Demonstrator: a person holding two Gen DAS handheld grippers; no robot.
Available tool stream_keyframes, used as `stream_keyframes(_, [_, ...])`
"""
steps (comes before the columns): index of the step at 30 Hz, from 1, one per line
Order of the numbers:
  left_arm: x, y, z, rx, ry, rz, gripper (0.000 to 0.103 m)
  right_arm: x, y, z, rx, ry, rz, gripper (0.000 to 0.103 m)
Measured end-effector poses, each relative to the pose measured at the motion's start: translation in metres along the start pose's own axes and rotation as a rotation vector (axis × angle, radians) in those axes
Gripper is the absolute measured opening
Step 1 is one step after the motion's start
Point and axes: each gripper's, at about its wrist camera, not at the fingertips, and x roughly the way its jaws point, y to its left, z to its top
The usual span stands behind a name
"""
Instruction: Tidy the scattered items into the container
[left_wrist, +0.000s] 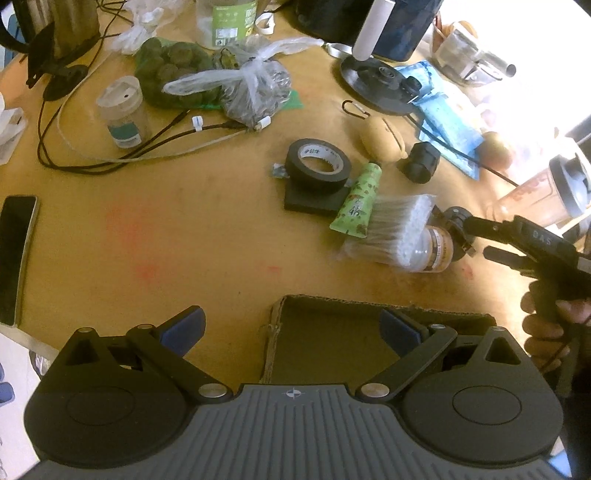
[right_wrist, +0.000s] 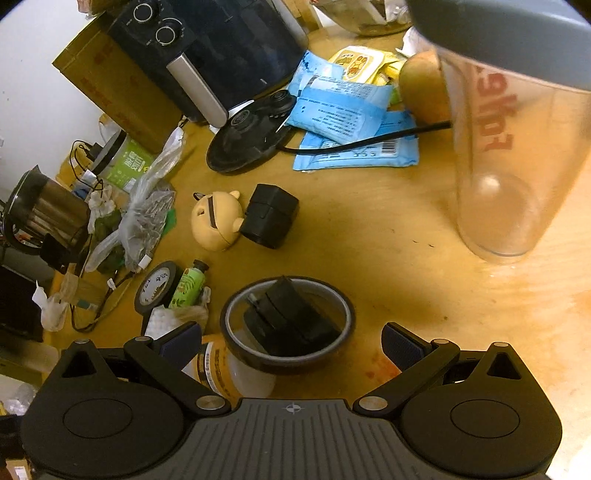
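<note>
Left claw (left_wrist: 291, 330): fingers apart, empty, hovering over the cardboard box (left_wrist: 332, 332) on the worktop (left_wrist: 166, 240), likely marking the drop spot.
Right claw (right_wrist: 291, 343): fingers apart, empty, straddling the tape ring (right_wrist: 288, 325) for a pickup.
Scattered items: black tape roll (left_wrist: 318, 165), green tube (left_wrist: 356, 199), outside the box.

A tan wooden desk (left_wrist: 155, 229) filled both views, its surface marked with faint reddish stains near the front edge. Strong daylight washed out the far right corner in the left wrist view, bleaching the wood there. In the right wrist view a plain white wall (right_wrist: 33, 92) stood behind the desk's far edge, with a brown cardboard carton (right_wrist: 110, 77) set against it. A dark appliance with two round dials (right_wrist: 207, 48) stood beside the carton. A soft shadow darkened the middle of the desk.
</note>
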Motion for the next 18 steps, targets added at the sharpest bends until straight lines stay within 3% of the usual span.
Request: stream_keyframes(18, [0.003,0.014,0.0,-0.019,0.024,0.003,0.103,0.034,0.006,0.01,0.011,0.042,0.009,0.103])
